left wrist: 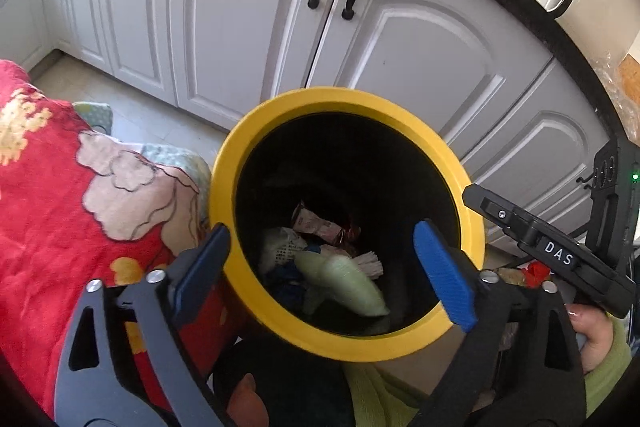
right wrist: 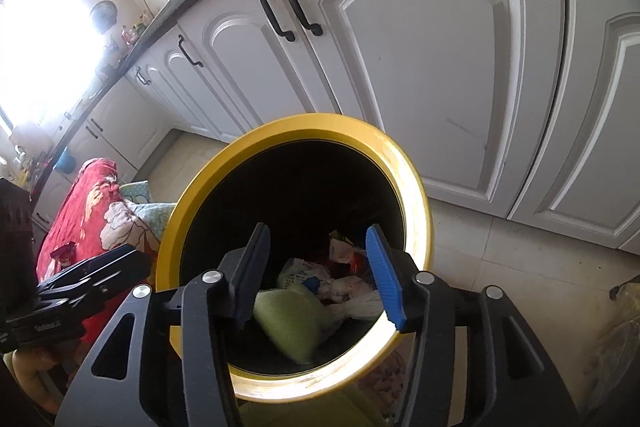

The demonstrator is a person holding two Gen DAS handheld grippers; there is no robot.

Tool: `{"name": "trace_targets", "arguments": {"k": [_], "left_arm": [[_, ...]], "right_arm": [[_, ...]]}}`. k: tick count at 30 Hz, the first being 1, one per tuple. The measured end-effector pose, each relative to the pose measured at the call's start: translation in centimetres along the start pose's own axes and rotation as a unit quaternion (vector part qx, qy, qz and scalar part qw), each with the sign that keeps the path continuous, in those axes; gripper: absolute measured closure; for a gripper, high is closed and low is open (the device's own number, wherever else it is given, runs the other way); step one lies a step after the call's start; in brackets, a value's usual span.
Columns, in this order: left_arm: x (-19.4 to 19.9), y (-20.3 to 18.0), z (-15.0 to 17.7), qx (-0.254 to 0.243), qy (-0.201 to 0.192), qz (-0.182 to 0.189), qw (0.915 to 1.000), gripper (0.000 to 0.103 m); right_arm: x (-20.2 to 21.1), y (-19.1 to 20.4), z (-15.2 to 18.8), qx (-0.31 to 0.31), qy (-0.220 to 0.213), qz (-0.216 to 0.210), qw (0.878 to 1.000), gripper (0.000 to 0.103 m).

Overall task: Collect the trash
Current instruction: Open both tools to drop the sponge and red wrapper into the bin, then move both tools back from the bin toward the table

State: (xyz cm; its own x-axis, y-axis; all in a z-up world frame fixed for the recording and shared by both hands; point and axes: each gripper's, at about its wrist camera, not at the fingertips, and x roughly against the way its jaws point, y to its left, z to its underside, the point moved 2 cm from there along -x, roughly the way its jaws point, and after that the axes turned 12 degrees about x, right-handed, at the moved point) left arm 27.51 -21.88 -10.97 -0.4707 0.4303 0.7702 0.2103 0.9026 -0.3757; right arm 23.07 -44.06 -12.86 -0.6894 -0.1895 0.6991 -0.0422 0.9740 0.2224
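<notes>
Below both open, empty tongs, left tongs (left wrist: 320, 263) and right tongs (right wrist: 320, 273), a blurred pale green wrapper (left wrist: 352, 285) lies loose inside the yellow-rimmed bin (left wrist: 400, 117) among other trash

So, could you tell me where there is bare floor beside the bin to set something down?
Bare tile floor lies between the yellow-rimmed bin and the white cabinets, and again in the corner beyond the red blanket. It is crowded inside the bin, where trash piles up.
</notes>
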Motion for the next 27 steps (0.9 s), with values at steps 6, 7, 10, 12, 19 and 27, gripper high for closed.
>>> {"name": "trace_targets", "arguments": {"k": [6,7,10,12,19,27], "left_arm": [[2.2,0.0,-0.1,0.005,-0.026,-0.006,0.9996,0.011],[2.6,0.1,-0.1,0.006,-0.03,-0.006,0.9995,0.011],[3.7,0.4,-0.1,0.011,-0.038,-0.006,0.9992,0.011],[4.3,0.6,0.0,0.015,-0.044,-0.008,0.9989,0.011],[6.5,1.3,0.4,0.021,-0.062,-0.014,0.9978,0.011],[9.2,2.6,0.5,0.028,-0.088,-0.021,0.9955,0.011]], "right_arm": [[0.6,0.6,-0.3,0.002,-0.009,0.0,1.0,0.04],[0.7,0.7,-0.4,0.003,-0.011,0.0,1.0,0.039],[1.1,0.9,-0.6,0.005,-0.015,0.001,1.0,0.036],[1.3,1.2,-0.7,0.006,-0.018,0.001,1.0,0.035],[2.0,2.6,-1.1,0.02,-0.026,-0.005,0.999,0.033],[2.7,4.8,-1.4,0.042,-0.033,-0.013,0.999,0.032]]}}
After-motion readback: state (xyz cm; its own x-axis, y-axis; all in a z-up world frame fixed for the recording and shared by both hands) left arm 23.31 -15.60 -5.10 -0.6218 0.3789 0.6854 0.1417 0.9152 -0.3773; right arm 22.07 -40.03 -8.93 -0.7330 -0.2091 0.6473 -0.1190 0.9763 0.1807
